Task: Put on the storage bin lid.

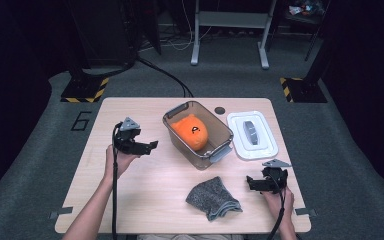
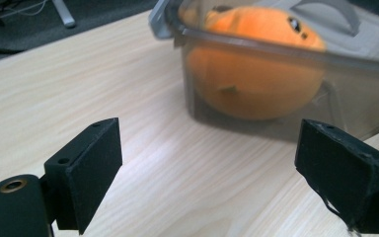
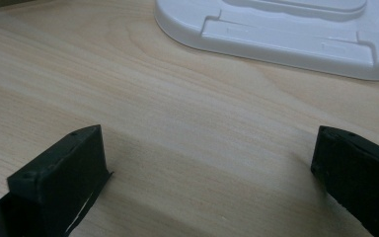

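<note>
The left gripper (image 1: 150, 145) holds its fingers wide and empty beside the clear bin (image 1: 176, 139) at mid-desk, where the orange plush (image 1: 190, 131) sits inside. A careless approach could shove the light bin across the desk (image 1: 145, 195). The right gripper (image 1: 249, 183), fingers also wide, rests near the white lid (image 1: 269, 150); the grey cloth (image 1: 213, 197) probably lies clear of it.

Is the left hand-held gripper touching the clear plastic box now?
Apart. In the left gripper view, bare table shows between the open left hand-held gripper and the clear plastic box.
</note>
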Tool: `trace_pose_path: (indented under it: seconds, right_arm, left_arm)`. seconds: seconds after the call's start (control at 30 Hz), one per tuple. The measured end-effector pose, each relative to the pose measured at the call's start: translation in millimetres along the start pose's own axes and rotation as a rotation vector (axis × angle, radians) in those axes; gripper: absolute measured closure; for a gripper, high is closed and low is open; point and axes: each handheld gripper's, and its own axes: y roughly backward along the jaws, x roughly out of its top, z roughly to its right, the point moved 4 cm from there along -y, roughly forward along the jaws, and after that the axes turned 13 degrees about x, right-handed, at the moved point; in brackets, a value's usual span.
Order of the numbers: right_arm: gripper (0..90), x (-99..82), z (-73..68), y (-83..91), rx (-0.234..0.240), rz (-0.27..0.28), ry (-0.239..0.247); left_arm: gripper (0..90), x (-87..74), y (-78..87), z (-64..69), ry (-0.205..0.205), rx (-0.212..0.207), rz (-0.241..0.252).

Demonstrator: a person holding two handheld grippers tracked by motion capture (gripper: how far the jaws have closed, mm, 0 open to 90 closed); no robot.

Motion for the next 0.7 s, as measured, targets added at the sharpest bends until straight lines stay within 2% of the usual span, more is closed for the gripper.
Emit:
trace_pose_path:
  seconds: [0.27, 0.3, 0.33, 0.43, 0.57, 0.63, 0.7]
  right_arm:
    - [0.0, 0.5, 0.8, -0.2, 0.005, -0.003, 0.009]
    - [0.0, 0.5, 0.8, -0.2, 0.005, -0.003, 0.009]
    - [0.0, 0.6, 0.9, -0.2, 0.007, -0.005, 0.011]
    - [0.0, 0.6, 1.0, -0.2, 0.012, -0.012, 0.027]
    - [0.0, 0.9, 1.5, -0.5, 0.016, -0.012, 0.031]
    - [0.0, 1.4, 2.0, -0.5, 0.022, -0.016, 0.033]
    - [0.0, 2.6, 1.8, -0.6, 0.034, -0.029, 0.028]
  left_arm:
    - [8.8, -37.6, -11.8, -15.2, 0.037, 0.038, -0.055]
    - [8.4, -37.6, -11.8, -15.2, 0.037, 0.038, -0.055]
    - [8.1, -50.0, -17.5, -18.1, 0.065, 0.047, -0.069]
    - [7.6, -70.1, -26.3, -23.3, 0.094, 0.056, -0.104]
    - [7.4, -87.8, -33.6, -27.4, 0.12, 0.064, -0.131]
    - [6.0, -93.1, -36.7, -29.1, 0.14, 0.055, -0.152]
    - [5.8, -97.1, -38.6, -29.5, 0.14, 0.07, -0.144]
